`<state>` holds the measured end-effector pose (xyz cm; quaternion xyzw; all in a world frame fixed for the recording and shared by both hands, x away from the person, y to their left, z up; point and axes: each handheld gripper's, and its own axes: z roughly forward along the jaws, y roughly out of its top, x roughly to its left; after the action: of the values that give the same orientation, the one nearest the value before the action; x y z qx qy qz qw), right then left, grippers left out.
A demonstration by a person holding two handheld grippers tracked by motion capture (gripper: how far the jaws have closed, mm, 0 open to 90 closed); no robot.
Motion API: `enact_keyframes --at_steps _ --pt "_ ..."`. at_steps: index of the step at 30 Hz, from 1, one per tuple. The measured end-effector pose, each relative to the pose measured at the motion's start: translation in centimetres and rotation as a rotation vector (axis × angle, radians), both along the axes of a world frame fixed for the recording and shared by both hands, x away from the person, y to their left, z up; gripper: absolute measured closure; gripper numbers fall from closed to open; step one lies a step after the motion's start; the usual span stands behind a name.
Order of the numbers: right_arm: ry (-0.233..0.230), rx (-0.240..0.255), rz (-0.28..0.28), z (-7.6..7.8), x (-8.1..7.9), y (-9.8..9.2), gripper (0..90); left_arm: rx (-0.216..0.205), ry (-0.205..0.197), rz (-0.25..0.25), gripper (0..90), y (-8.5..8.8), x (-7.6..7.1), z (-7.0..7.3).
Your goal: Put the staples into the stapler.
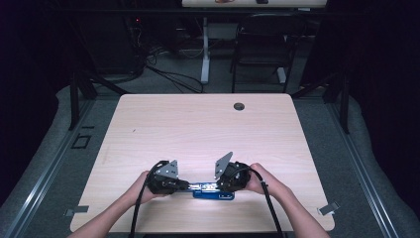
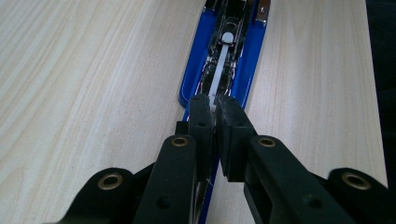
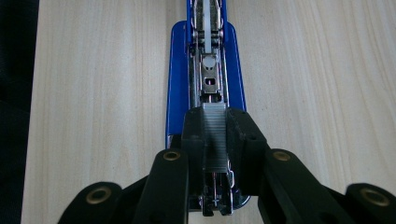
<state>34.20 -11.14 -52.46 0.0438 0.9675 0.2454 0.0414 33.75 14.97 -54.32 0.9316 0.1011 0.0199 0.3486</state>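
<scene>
Right hand-held gripper (image 3: 215, 140) pinches a staple strip (image 3: 215, 133) over the blue stapler (image 3: 180, 70).

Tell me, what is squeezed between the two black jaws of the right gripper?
A strip of staples sits between them, over the open blue stapler. The right gripper view shows it; the right gripper is shut on it.

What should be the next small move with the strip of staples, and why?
Probably lower the right gripper a little so the strip of staples slides into the stapler's open metal channel. The strip sits clamped between its jaws directly over that channel, while the left gripper is pinched on the white pusher strip, apparently keeping it out of the way.
</scene>
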Motion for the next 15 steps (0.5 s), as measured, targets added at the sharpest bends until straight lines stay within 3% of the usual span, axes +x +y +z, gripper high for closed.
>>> enact_keyframes --at_steps 15 --pt "0.002 0.002 0.002 -0.01 0.03 -0.16 76.9 -0.001 0.001 0.001 84.8 0.00 0.01 0.00"
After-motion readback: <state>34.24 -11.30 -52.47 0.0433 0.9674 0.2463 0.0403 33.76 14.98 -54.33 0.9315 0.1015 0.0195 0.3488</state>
